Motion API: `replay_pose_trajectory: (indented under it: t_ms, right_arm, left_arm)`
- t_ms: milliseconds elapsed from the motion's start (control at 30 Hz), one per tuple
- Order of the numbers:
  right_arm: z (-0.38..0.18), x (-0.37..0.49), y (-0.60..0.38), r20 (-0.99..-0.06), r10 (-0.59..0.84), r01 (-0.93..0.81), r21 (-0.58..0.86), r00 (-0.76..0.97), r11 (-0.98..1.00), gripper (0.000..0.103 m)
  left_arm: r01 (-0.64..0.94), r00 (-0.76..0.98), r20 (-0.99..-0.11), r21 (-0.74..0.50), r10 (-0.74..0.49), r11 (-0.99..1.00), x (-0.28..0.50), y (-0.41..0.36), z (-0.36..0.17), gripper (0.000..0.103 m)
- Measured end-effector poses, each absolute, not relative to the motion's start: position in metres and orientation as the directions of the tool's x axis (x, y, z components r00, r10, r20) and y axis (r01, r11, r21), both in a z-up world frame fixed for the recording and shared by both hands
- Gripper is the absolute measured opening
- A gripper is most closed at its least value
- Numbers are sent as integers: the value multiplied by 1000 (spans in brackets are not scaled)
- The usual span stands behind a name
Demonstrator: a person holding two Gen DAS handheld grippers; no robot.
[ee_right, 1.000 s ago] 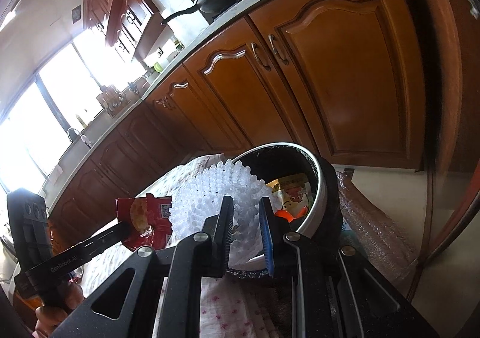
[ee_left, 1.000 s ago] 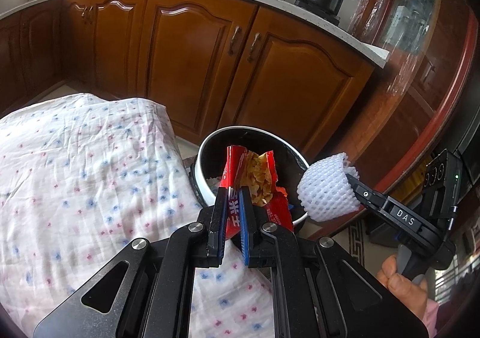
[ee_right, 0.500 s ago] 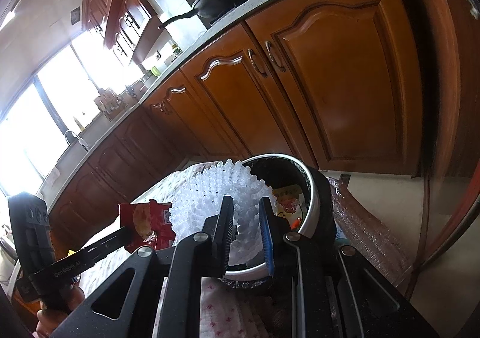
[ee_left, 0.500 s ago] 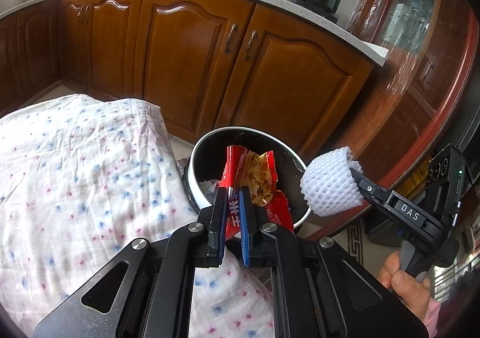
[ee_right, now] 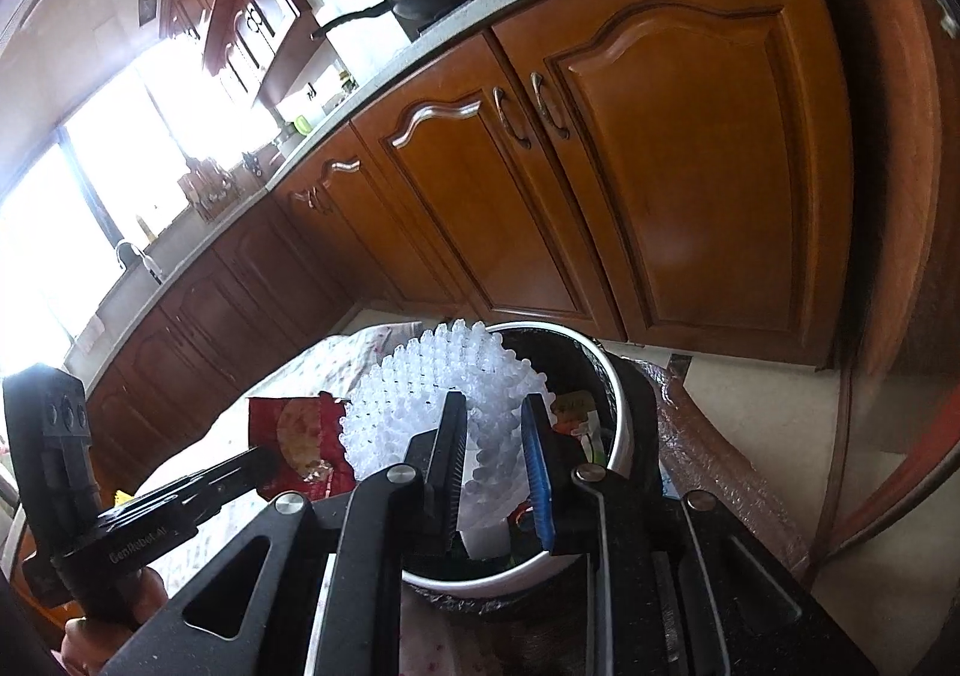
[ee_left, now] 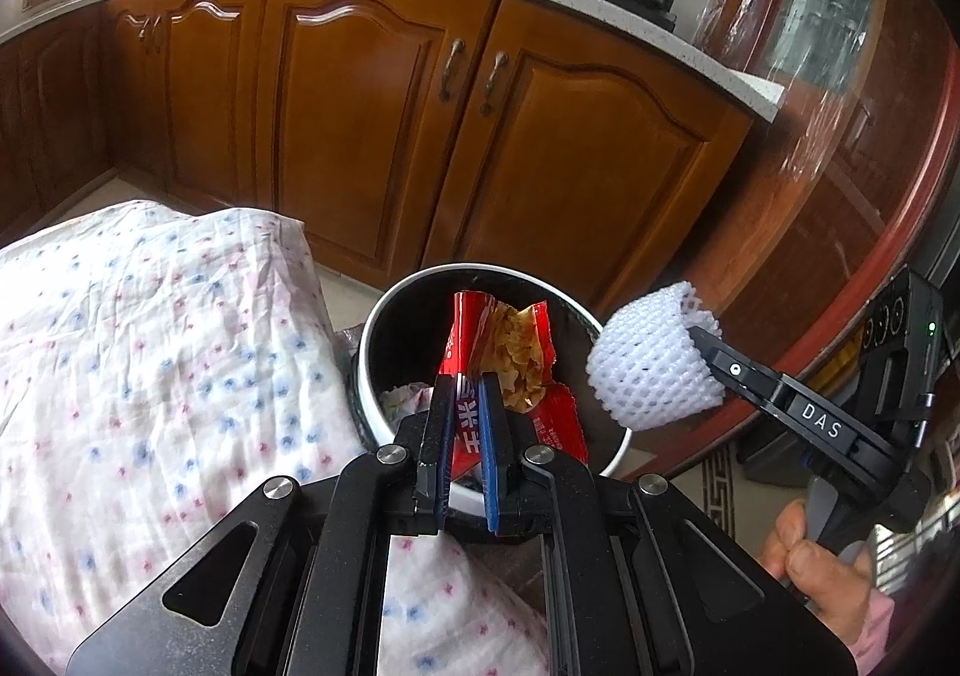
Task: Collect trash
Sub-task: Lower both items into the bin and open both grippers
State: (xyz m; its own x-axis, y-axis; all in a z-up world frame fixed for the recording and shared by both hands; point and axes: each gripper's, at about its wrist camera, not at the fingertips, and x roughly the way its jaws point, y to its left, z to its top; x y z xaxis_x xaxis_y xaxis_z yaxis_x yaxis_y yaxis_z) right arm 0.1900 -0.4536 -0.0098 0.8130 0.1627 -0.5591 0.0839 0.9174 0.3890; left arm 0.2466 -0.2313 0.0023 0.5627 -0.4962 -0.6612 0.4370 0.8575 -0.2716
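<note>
Left tongs (ee_left: 467, 397) clamped tight on red snack wrapper (ee_left: 504, 352), held over the round trash bin (ee_left: 375, 370) directly ahead. Right tongs (ee_right: 495, 424) opening, white foam fruit net (ee_right: 444, 394) between the pads, above the bin's near rim. Floral cloth (ee_left: 150, 352) to the left of the left tongs.

Bin mouth (ee_left: 384, 316) open from above, floral-covered table (ee_left: 150, 376) close alongside, cabinets (ee_left: 372, 93) seemingly well behind.

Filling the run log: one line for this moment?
left claw: shut on red snack bag over bin | right claw: opening, white foam net between pads
</note>
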Motion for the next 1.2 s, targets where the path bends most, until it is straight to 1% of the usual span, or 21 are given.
replay_pose_trajectory:
  t_ms: [800,1200]
  right_arm:
    - [-26,238,-444,-663,132,101,301,737,948,22]
    - [-32,246,-447,-681,134,107,301,720,948,22]
  left_arm:
    - [423,503,-750,-219,-429,879,287,-266,-29,7]
    - [414,482,-770,-220,-418,883,295,-270,-33,8]
